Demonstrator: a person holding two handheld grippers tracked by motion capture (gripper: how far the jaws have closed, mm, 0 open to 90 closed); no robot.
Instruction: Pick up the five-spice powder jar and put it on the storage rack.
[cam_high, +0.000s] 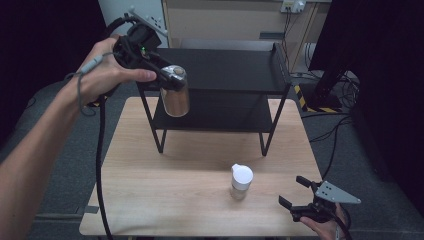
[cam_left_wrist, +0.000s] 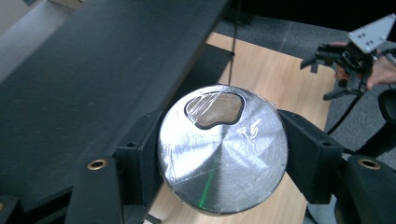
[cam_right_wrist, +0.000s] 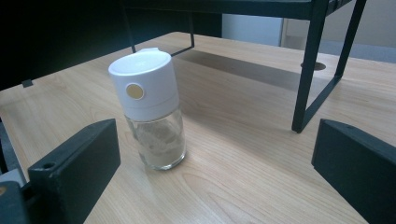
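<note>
My left gripper (cam_high: 172, 80) is shut on a jar with a shiny metal lid (cam_high: 175, 91), held in the air at the front left corner of the black shelf rack (cam_high: 225, 70). In the left gripper view the jaws press both sides of the jar's lid (cam_left_wrist: 222, 149), which has a clear window showing brown contents. A glass shaker with a white cap (cam_high: 241, 181) stands on the wooden table (cam_high: 165, 190). My right gripper (cam_high: 295, 192) rests open at the table's front right corner. The shaker (cam_right_wrist: 149, 109) stands ahead of its wide-apart jaws, apart from them.
The black two-level rack stands at the table's far half, with thin legs (cam_high: 267, 135) reaching the tabletop. A black cable (cam_high: 100, 165) hangs from the left gripper. Cables lie on the floor to the right (cam_high: 335, 125).
</note>
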